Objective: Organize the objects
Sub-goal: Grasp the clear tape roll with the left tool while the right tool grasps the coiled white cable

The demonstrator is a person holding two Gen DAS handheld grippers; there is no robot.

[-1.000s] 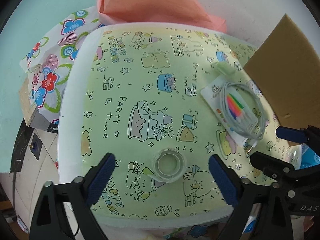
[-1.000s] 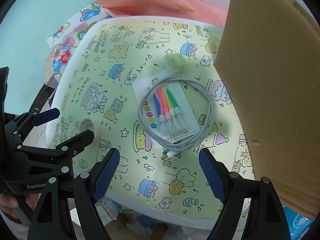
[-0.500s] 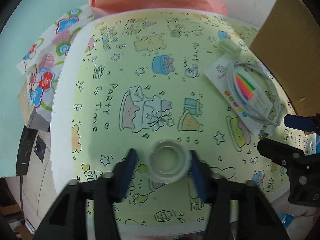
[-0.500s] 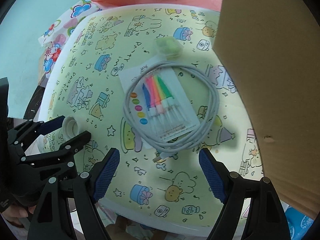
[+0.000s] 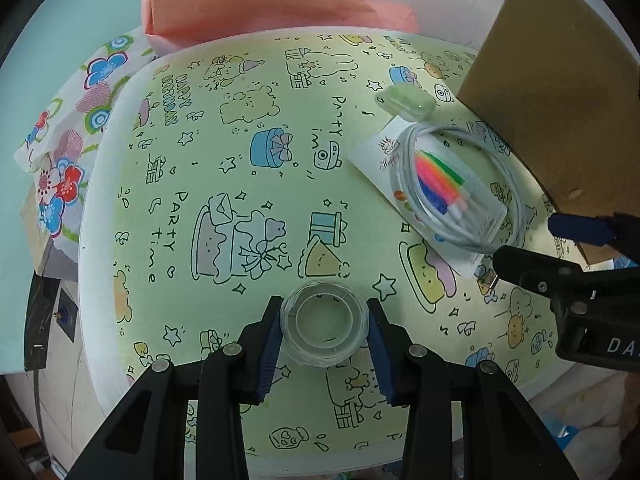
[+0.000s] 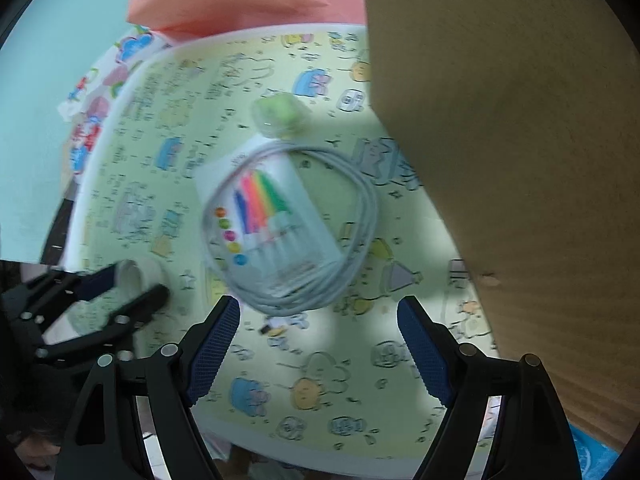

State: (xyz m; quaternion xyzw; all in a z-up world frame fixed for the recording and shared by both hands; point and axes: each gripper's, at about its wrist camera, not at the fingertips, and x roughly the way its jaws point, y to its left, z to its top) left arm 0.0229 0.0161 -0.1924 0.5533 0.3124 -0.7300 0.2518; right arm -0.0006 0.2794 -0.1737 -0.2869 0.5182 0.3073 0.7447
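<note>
My left gripper (image 5: 324, 330) is shut on a clear tape roll (image 5: 324, 326) near the front edge of the party-print table (image 5: 240, 184); the roll (image 6: 134, 278) also shows in the right wrist view between the left fingers. A pack of coloured candles (image 5: 436, 192) lies at the right with a coiled white cable (image 5: 508, 184) on it, and a small green case (image 5: 406, 100) sits behind it. In the right wrist view my right gripper (image 6: 320, 336) is open and empty, just in front of the candle pack (image 6: 268, 216) and the cable (image 6: 360, 240); the green case (image 6: 280, 114) lies beyond.
A brown cardboard box (image 5: 560, 80) stands at the table's right side and fills the right of the right wrist view (image 6: 520, 160). A pink paper bag (image 5: 256, 4) and a flowered cloth (image 5: 68, 148) lie behind and left of the table.
My left gripper moved forward and closed on the tape roll. My right gripper moved closer to the candle pack and cable and stayed open.
</note>
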